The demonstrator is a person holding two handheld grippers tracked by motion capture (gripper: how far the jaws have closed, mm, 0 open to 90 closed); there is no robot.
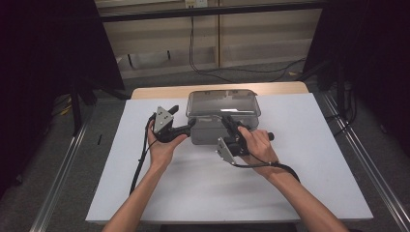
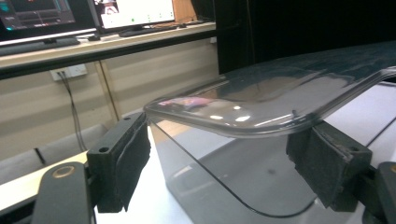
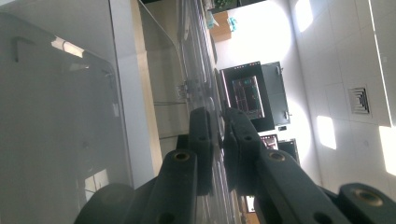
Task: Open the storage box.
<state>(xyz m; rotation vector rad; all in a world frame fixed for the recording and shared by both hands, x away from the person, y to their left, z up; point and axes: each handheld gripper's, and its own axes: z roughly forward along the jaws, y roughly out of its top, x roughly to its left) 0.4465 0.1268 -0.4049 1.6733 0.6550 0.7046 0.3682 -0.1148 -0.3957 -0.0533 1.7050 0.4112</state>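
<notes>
The right gripper's (image 1: 231, 124) fingers (image 3: 203, 149) are pinched nearly together on the clear lid's (image 1: 222, 102) front rim. The left gripper (image 1: 186, 126) stands wide open, fingers (image 2: 122, 156) straddling the grey box's (image 1: 208, 133) corner without touching. The box sits at frame centre on the white counter (image 1: 309, 159). The lid looks barely raised; opening remains. Nothing nearby obstructs; cables lie on the floor beyond.

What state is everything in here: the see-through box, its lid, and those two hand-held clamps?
Grey translucent plastic box: upright on the white table, lid on.
Clear plastic lid: resting on the box, its front rim pinched by one clamp.
Left gripper: jaws open, straddling a box corner beneath the lid's rim.
Right gripper: jaws shut on the lid's rim.
</notes>
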